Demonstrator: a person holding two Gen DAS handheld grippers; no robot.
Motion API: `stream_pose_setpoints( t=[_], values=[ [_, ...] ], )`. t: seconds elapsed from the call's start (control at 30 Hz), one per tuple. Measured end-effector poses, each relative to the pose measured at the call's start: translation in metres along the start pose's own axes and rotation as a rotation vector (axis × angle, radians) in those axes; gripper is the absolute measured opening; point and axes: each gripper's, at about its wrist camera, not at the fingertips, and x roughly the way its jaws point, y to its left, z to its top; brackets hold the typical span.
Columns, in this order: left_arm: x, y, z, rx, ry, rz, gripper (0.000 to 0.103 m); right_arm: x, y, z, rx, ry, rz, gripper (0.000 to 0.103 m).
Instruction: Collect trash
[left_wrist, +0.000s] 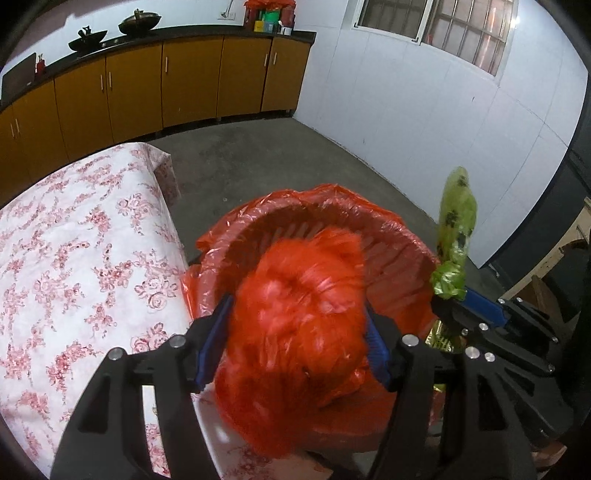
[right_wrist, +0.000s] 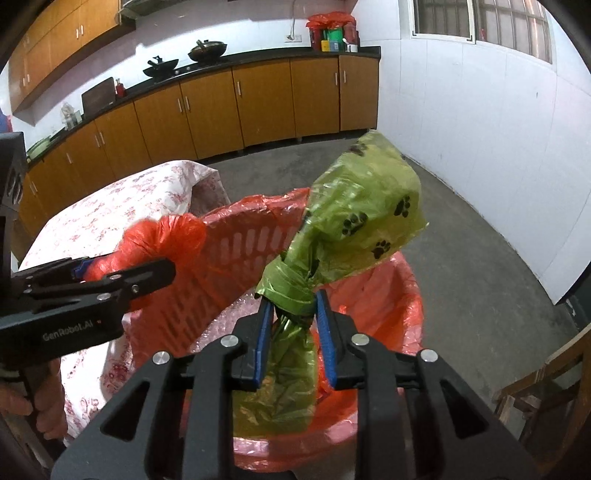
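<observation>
The table with the white, red-flowered cloth (left_wrist: 74, 258) appears bare in both views, so the gathering looks largely done, as far as can be judged. Just off the table's edge stands the red slotted plastic basket lined with a red plastic liner (right_wrist: 236, 254). Over its rim the left gripper (left_wrist: 295, 343) has its jaws clamped on a bunched red plastic bag (left_wrist: 295, 325), blurred in the left wrist view. The right gripper (right_wrist: 291, 317) has its jaws narrow on the knotted neck of a green plastic bag printed with black paw marks (right_wrist: 365, 210), held above the basket's open mouth. What seems left: dropping both bags in. What lies deeper in the basket is hidden.
</observation>
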Motion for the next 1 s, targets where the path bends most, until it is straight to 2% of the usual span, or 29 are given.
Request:
stream_pose_setpoints(
  t=[0.07, 0.2, 0.4, 0.47, 0.53, 0.57, 0.63, 0.67, 0.77, 0.83, 1.0],
  values=[
    [0.004, 0.000, 0.000, -0.010, 0.005, 0.001, 0.070, 0.001, -0.002, -0.002, 0.005, 0.003, 0.004, 0.028],
    [0.004, 0.004, -0.001, -0.019, 0.006, -0.005, 0.071, -0.001, -0.002, -0.006, 0.005, -0.003, 0.012, 0.039],
    [-0.013, 0.019, -0.004, -0.042, -0.033, 0.056, 0.072, -0.014, -0.003, -0.008, 0.006, -0.031, -0.001, 0.051],
    [-0.027, 0.025, -0.006, -0.043, -0.071, 0.097, 0.077, -0.022, -0.002, -0.008, 0.021, -0.057, -0.014, 0.059],
    [-0.045, 0.030, -0.011, -0.032, -0.121, 0.147, 0.081, -0.035, 0.001, -0.008, 0.033, -0.100, -0.037, 0.075],
    [-0.054, 0.033, -0.013, -0.028, -0.141, 0.167, 0.083, -0.043, 0.003, -0.008, 0.035, -0.127, -0.046, 0.079],
    [-0.077, 0.039, -0.021, -0.021, -0.200, 0.212, 0.088, -0.060, 0.009, -0.010, 0.038, -0.182, -0.074, 0.094],
    [-0.087, 0.041, -0.023, -0.020, -0.224, 0.230, 0.092, -0.072, 0.014, -0.011, 0.044, -0.222, -0.096, 0.097],
    [-0.127, 0.050, -0.037, -0.030, -0.313, 0.299, 0.099, -0.098, 0.027, -0.016, 0.060, -0.302, -0.146, 0.101],
    [-0.149, 0.055, -0.049, -0.042, -0.351, 0.337, 0.099, -0.112, 0.036, -0.019, 0.066, -0.337, -0.173, 0.101],
    [-0.203, 0.070, -0.085, -0.086, -0.422, 0.452, 0.099, -0.136, 0.056, -0.029, 0.069, -0.332, -0.157, 0.101]
  ],
)
